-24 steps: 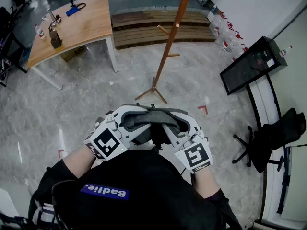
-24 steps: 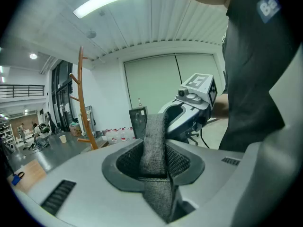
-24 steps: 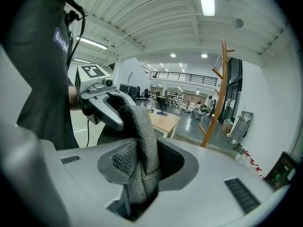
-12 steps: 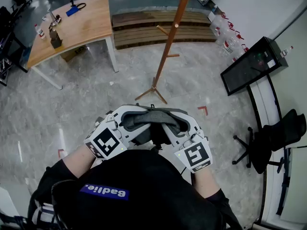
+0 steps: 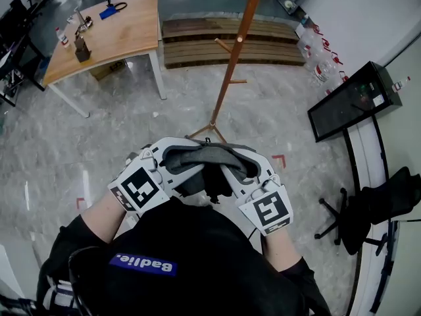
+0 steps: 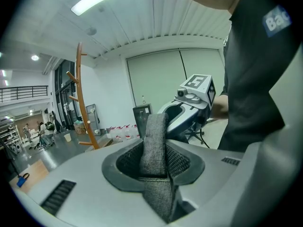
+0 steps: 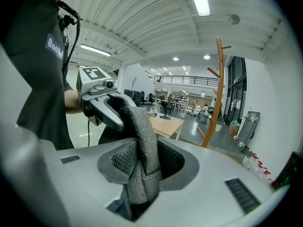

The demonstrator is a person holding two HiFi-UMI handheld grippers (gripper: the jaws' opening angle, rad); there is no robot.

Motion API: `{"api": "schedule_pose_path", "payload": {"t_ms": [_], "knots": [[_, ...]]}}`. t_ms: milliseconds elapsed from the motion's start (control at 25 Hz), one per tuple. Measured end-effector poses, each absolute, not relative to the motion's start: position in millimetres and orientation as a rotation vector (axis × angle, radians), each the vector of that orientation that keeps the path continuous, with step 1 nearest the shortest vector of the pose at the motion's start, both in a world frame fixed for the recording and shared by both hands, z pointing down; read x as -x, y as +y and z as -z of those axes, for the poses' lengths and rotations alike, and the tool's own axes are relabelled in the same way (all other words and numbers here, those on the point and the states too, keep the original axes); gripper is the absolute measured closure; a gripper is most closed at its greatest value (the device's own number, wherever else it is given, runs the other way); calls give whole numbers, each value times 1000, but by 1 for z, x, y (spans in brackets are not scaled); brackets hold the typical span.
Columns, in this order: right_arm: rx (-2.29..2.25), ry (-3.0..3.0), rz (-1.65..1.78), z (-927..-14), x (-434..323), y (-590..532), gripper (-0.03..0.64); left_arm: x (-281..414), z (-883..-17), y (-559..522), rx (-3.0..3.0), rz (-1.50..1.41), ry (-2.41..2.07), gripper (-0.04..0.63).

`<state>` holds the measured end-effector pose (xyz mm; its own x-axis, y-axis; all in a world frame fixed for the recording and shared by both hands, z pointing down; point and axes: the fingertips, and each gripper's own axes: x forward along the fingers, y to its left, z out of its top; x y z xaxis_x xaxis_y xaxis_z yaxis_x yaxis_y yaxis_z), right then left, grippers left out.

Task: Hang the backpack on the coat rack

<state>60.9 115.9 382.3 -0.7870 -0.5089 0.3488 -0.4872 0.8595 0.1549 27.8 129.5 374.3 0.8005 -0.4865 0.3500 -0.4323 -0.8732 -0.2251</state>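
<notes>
In the head view, the left gripper [image 5: 172, 168] and the right gripper [image 5: 245, 171] are facing each other close in front of the person's chest, sharing one grey strap [image 5: 209, 154] that is arching between them. The backpack [image 5: 212, 184] is hanging just beneath as a dark bulk, mostly hidden by the two tools. The coat rack [image 5: 230, 71] is standing well ahead on the marble floor, apart from the load, with a wooden table [image 5: 105, 35] off to the left. In the left gripper view, the jaws are closing on the strap, which is rising from between the ribbed pads toward the other tool, so this gripper is clamping it, not standing empty. In the right gripper view, the same fabric is folding down between that tool's pads and is likewise being pinched; the rack's pegs are showing beyond, to the right. By my reading, the carrying step is under way: the backpack is lifted and hanging is not yet begun. The next move is calling for walking closer, raising the strap above an upturned peg and spreading it into an open loop before lowering it on.
</notes>
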Motion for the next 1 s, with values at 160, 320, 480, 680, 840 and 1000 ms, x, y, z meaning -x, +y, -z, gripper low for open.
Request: {"api": "schedule_pose_path", "payload": {"t_ms": [160,320,480,680,840,1000], "knots": [[-688,-2659,140,-383,-69,96,505,-36,-375,111,2842,611,748,467],[-698,-2660,132,-379,-73,69,505,-36,-378,84,2855,632,744,467],[-731,-2637,122,-381,-71,33,505,-35,-377,48,2865,607,690,468],[-789,-2612,92,-385,-66,-12,505,-30,-382,1,2900,592,588,466],[-841,-2591,65,-383,-58,-45,505,-23,-381,-33,2918,579,511,468],[-883,-2577,37,-380,-49,-79,505,-13,-377,-69,2923,576,456,468]]}}
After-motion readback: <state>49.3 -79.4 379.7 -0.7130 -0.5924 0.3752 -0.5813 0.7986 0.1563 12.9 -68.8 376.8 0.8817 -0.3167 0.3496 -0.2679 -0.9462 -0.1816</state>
